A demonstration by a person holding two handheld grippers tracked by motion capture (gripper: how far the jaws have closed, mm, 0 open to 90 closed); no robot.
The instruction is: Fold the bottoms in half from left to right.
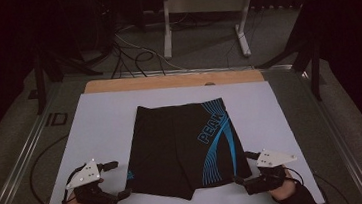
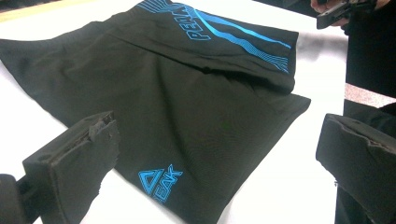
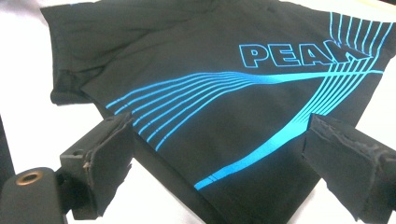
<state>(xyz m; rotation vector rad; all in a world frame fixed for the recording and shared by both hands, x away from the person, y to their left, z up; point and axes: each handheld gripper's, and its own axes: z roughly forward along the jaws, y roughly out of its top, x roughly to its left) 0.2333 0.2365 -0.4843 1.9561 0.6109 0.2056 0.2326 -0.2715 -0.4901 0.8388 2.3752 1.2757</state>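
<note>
- I am holding my left gripper [image 1: 117,179] at the near left leg hem of the black shorts [image 1: 180,144], its jaws spread wide and grasping nothing.
- I am holding my right gripper [image 1: 244,167] at the near right leg hem, jaws likewise released and empty.
- The shorts are lying flat in the middle of the white board [image 1: 101,125] that covers the table, waistband away from me, both legs pointing toward me.
- In the left gripper view the shorts [image 2: 187,102] are spreading out beyond my open jaws, with the small blue logo [image 2: 160,183] just ahead of them; the cloth is not between the pads yet.
- In the right gripper view the shorts [image 3: 205,93] with the blue stripes and PEAK lettering [image 3: 289,55] are lying under and past my jaws; the hem looks near them, but no pinch is showing.
- As I judge it, I am just setting up to fold: nothing is folded so far, and the garment is laid out fairly smooth, with one crease near the crotch.
- What is left, I think: closing both grippers on the hems, lifting them, carrying them toward the waistband, then any further folds.
</note>
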